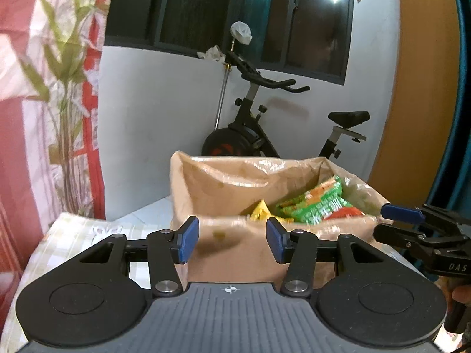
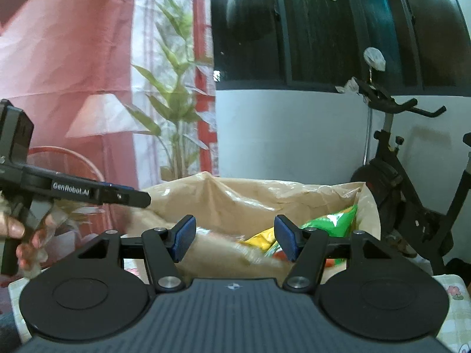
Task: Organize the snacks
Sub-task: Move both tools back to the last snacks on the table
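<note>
Both grippers hovered in front of a cardboard box [image 1: 223,244] on a table with a checked cloth [image 1: 76,235], neither touching it. The left gripper [image 1: 232,239] stood wide with nothing between its blue pads [image 1: 188,239]; the right gripper [image 2: 234,241] was likewise wide and empty, its pads [image 2: 184,239] apart. The snacks sat inside the box toward its right side: a green packet [image 1: 321,203] leaning against the far right corner and a yellow packet [image 1: 260,211] just beside it, both below the rim. From the right wrist view the same green packet [image 2: 332,220] and yellow packet [image 2: 260,239] showed past the near wall. An exercise bike [image 1: 279,123] stood behind against the wall, a curtain [image 1: 44,88] to the left. Judged step: between picks, with 2 packets already in the box and no loose snack in view, so how far along it was is unclear. The next move probably called for swinging 1 gripper away to find another snack, or reaching over the rim to straighten the packets without snagging the box's plastic liner.
</note>
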Available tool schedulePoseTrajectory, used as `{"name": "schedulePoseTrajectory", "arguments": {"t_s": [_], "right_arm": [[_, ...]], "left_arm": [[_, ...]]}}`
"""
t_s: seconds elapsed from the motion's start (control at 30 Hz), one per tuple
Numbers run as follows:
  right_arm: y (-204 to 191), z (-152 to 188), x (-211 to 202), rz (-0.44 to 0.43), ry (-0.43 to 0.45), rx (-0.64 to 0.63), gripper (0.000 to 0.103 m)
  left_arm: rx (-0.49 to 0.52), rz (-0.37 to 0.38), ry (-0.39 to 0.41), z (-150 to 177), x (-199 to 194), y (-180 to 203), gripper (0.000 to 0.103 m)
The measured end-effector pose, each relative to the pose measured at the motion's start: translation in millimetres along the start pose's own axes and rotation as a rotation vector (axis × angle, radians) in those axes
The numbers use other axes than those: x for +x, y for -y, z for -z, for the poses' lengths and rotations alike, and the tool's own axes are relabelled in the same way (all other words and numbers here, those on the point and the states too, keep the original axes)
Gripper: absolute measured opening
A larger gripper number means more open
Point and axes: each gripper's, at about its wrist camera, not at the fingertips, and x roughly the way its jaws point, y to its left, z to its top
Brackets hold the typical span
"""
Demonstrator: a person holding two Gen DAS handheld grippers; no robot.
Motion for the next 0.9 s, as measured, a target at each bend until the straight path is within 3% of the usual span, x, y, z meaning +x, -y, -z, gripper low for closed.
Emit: {"name": "schedulePoseTrajectory", "arguments": {"t_s": [0.2,0.43,0.7,0.9], "right_arm": [[-11.6,28.1,-36.2,0.035,0.021,0.021,0.062],[-14.5,64.7,-58.8,0.069,-0.042,0.038,0.062],[-3.1,107.4,-58.2,0.096,-0.173,0.118,0.062],[8.5,131.4,-44.1,0.1,-0.265,0.19,0.062]], "left_arm": [[-0.055,-0.014,-0.041,34.5,-19.5,-7.8,0.053],[-0.118,-0.031,-0.137,71.4,-8.8,-17.4,0.053],[-0.08,-0.006,-0.24,101.0,36.7,-17.2,0.051],[-0.045,0.065,-0.313,113.1,76.9,-13.2,0.049]]}}
